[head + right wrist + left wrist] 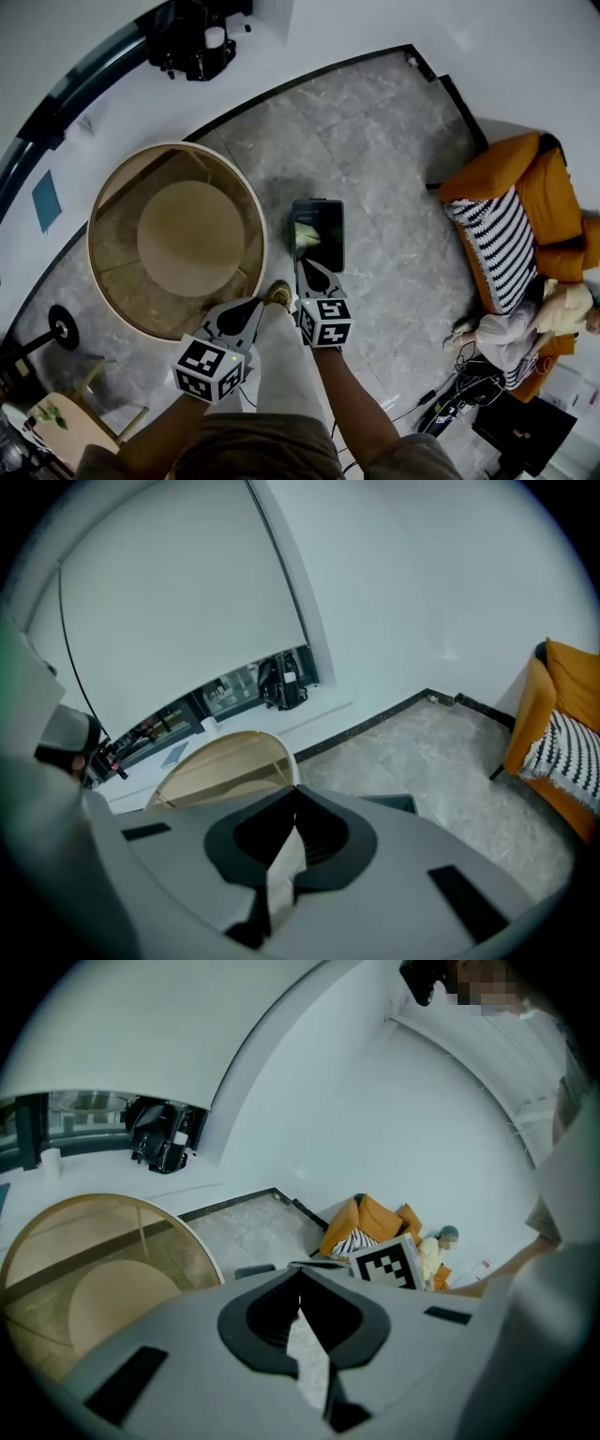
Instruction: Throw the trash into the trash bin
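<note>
Where grey floor [375, 141] spreads, trash bin [334, 239], sofa [511, 178]

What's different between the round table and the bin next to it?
The table is round; the bin is rectangular. The table is pale wood with a see-through top; the bin is black. The table is far wider than the bin. Both stand on the grey stone floor.

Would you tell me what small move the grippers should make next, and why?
Probably draw both grippers back from the trash bin. The left gripper and right gripper are shut with nothing clearly held, something yellowish already lies in the bin, and I see no loose trash on the floor.
</note>
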### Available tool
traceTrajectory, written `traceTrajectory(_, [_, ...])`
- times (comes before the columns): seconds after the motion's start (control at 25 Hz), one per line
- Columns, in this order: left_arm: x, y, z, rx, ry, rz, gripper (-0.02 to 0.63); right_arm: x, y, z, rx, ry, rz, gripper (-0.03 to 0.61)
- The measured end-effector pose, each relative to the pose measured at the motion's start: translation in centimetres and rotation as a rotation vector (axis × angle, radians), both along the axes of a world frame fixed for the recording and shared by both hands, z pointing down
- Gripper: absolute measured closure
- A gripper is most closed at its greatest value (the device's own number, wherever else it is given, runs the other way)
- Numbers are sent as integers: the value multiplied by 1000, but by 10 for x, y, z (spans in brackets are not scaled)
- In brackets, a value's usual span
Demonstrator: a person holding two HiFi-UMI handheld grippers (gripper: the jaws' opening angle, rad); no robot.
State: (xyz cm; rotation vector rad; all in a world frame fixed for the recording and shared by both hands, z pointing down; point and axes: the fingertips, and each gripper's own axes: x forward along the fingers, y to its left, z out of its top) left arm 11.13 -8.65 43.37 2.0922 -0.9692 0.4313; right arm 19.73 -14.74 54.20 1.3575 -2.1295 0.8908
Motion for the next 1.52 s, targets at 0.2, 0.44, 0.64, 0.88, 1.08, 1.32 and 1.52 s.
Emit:
traceTrajectory(0.2, [-42,3,-69,65,-46,-11,595,-54,9,-99,92,-38,-138,558])
traceTrajectory(0.44, [-74,7,-145,200,-50,-25,595,-97,24,-214,233,-96,-256,558])
traceTrajectory(0.64, [-92,19,-198,318,-85,-4,595,-125,47,-294,349,-161,-357,558])
traceTrajectory(0.88, [-121,22,-244,398,-60,-90,595,-147,71,-357,447,-220,-428,558])
traceTrajectory(1.08, [-129,24,-267,505,-109,-94,595,-149,81,-381,487,-257,-443,558])
traceTrajectory(1.32, [-151,17,-277,545,-108,-145,595,-154,72,-398,561,-279,-408,558])
traceTrajectory(1.52, [-156,16,-276,544,-115,-157,595,-161,68,-403,574,-297,-397,558])
